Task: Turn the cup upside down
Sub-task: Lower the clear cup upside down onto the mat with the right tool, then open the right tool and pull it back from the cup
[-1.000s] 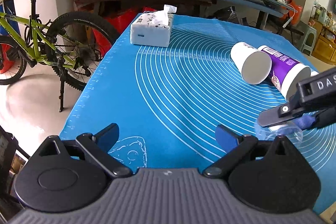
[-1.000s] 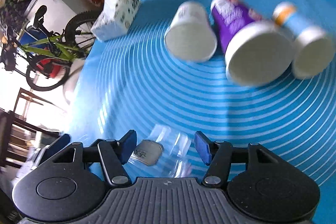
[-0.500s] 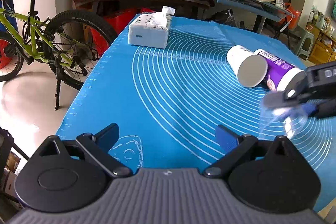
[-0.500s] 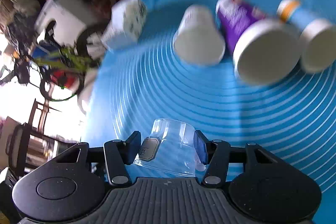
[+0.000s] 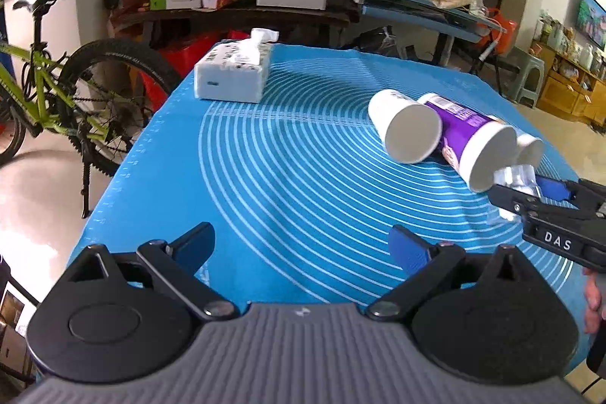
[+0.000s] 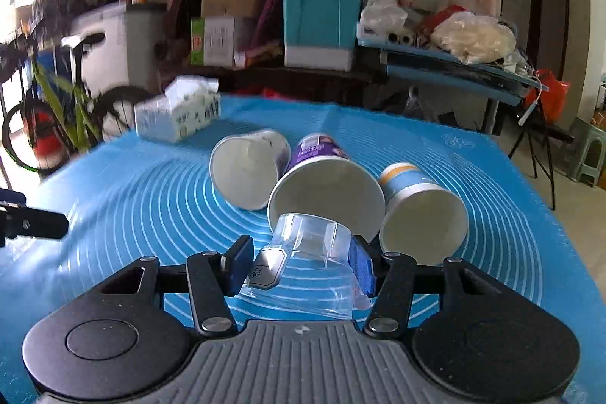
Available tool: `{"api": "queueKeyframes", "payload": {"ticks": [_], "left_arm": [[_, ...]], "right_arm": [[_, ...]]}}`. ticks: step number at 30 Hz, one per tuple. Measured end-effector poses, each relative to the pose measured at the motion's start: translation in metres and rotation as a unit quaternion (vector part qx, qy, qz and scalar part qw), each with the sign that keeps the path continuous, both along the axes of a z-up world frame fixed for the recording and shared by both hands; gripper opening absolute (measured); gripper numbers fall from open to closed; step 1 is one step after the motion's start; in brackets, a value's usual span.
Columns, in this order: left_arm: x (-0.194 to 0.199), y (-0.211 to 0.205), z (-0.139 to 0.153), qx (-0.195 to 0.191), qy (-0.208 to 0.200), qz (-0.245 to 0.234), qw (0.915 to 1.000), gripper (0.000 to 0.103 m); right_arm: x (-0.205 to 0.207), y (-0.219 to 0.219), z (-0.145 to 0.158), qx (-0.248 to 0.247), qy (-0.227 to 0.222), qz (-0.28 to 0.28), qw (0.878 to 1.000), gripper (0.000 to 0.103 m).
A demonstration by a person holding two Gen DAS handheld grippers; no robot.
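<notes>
Mid-flip: my right gripper (image 6: 299, 265) pinched the clear cup (image 6: 306, 264).
Left gripper (image 5: 301, 247) spread, idle. Next: finish rotation, set rim down ahead.

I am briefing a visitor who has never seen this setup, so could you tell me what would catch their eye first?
First, the clear plastic cup clamped in the right gripper, its jaws closed on its sides, held above the blue silicone mat with white rings. Just beyond it, three paper cups lie tipped on the mat: white, purple and blue-and-orange.
</notes>
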State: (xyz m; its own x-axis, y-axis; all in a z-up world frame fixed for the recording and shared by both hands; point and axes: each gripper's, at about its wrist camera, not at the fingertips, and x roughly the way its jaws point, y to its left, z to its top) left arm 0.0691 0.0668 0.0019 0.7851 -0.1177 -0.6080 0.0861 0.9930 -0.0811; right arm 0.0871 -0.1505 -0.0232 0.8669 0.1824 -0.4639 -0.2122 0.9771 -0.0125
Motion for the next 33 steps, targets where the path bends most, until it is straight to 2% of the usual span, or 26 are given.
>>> {"api": "queueKeyframes", "payload": {"ticks": [4,10,16,22,27,30,33], "left_arm": [[-0.001,-0.008,-0.001,0.005,0.002,-0.007,1.0,0.097],[-0.003,-0.017,-0.001,0.005,0.005,-0.014,0.9999,0.097],[-0.009,-0.029,-0.002,0.011,0.009,-0.025,0.9996,0.097],[-0.021,-0.039,0.0,0.004,0.008,-0.028,0.9996,0.097],[-0.045,-0.052,0.009,0.005,-0.015,-0.024,0.9996,0.097],[-0.062,-0.062,0.016,0.015,-0.029,-0.027,0.9991,0.097],[-0.073,-0.068,0.02,0.019,-0.037,-0.025,0.9988,0.097]], "right_arm": [[-0.015,-0.002,0.001,-0.011,-0.005,-0.001,1.0,0.052],[-0.036,-0.02,-0.001,0.006,0.023,-0.003,1.0,0.051],[-0.044,-0.02,-0.003,0.005,0.025,0.002,1.0,0.051],[-0.051,-0.029,0.0,0.035,0.045,0.007,0.998,0.075],[-0.079,-0.04,0.01,0.057,0.051,0.007,0.997,0.082],[-0.101,-0.043,0.017,0.049,0.055,0.001,0.997,0.087],[-0.122,-0.044,0.022,0.044,0.057,-0.005,0.997,0.087]]}}
